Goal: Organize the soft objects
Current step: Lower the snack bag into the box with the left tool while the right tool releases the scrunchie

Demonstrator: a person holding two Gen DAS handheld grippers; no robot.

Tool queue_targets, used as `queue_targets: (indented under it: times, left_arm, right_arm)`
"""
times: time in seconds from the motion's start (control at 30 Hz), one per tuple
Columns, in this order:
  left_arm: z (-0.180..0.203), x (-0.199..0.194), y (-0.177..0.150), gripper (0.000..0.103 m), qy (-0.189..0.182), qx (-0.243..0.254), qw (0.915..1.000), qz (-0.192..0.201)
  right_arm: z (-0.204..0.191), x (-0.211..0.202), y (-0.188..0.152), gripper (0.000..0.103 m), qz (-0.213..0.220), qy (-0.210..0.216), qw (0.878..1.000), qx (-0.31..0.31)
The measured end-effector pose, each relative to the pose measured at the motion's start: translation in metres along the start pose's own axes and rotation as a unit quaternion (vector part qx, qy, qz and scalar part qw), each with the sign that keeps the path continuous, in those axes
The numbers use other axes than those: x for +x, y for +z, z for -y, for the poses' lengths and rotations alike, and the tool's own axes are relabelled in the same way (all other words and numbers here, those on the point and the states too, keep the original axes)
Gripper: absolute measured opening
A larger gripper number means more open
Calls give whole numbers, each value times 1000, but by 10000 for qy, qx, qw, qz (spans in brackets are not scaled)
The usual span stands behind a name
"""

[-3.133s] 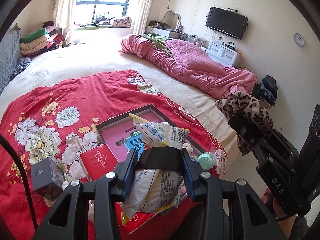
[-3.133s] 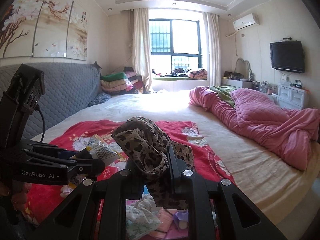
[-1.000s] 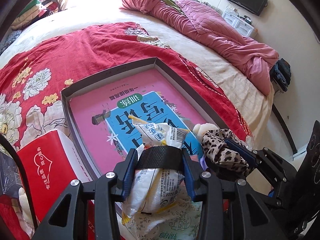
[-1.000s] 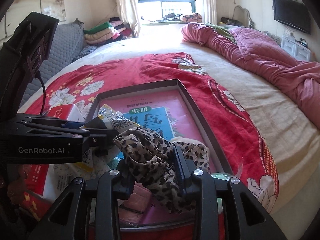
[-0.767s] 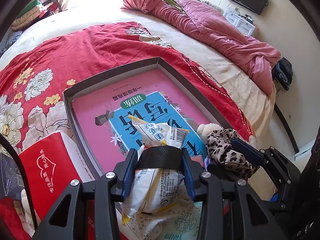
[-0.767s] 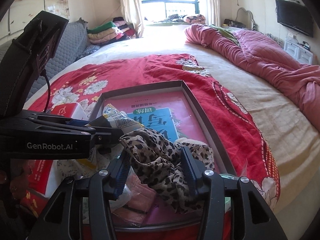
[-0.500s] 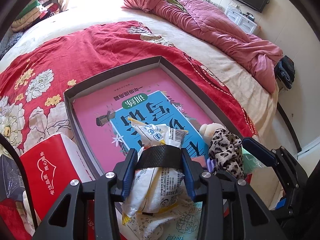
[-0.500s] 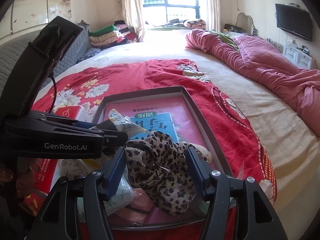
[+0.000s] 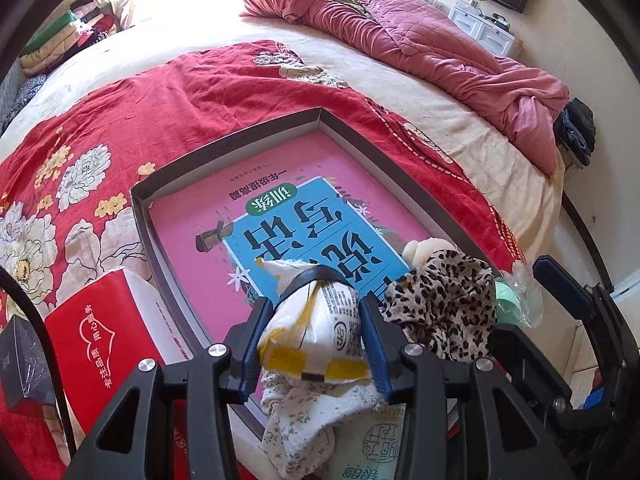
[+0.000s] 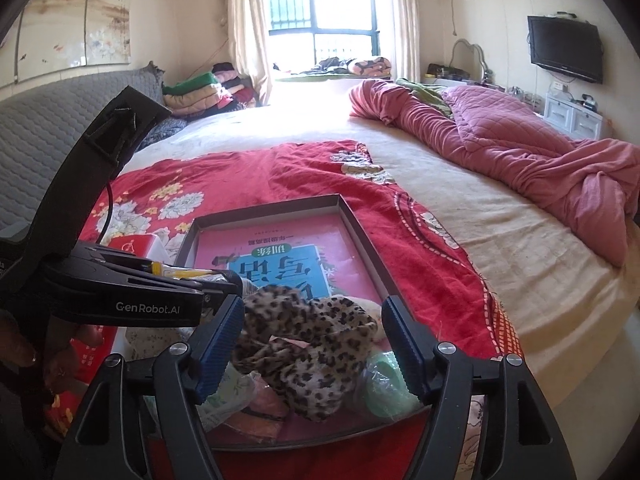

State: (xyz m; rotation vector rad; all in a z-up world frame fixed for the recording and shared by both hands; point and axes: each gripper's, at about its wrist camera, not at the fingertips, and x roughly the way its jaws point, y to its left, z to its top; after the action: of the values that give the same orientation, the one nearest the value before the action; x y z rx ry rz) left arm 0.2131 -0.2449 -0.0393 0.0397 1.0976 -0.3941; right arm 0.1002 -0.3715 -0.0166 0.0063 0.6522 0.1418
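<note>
inside grey tray (image 9: pixel 404 156): book (image 9: pixel 304 216), leopard cloth (image 10: pixel 308 340).

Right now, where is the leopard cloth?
The leopard cloth lies in the tray at its near end, between the open right hand-held gripper fingers, beside the green bundle.

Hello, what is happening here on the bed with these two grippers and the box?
A person is sorting soft things into a shallow grey box on the red floral bedspread. The left gripper is shut on a white and yellow plastic packet above the box's near end. The right gripper is open, its fingers on either side of a leopard-print cloth that lies in the box, apparently released. A pink and blue book covers the box floor.
</note>
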Motion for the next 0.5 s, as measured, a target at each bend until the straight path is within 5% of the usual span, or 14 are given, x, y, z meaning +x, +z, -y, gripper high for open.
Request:
queue_targets:
  times: [0.5]
  left_arm:
    - [7, -16, -4, 50, 46, 129, 9999, 96]
  right_arm:
    - [12, -6, 1, 74, 53, -210, 9994, 268]
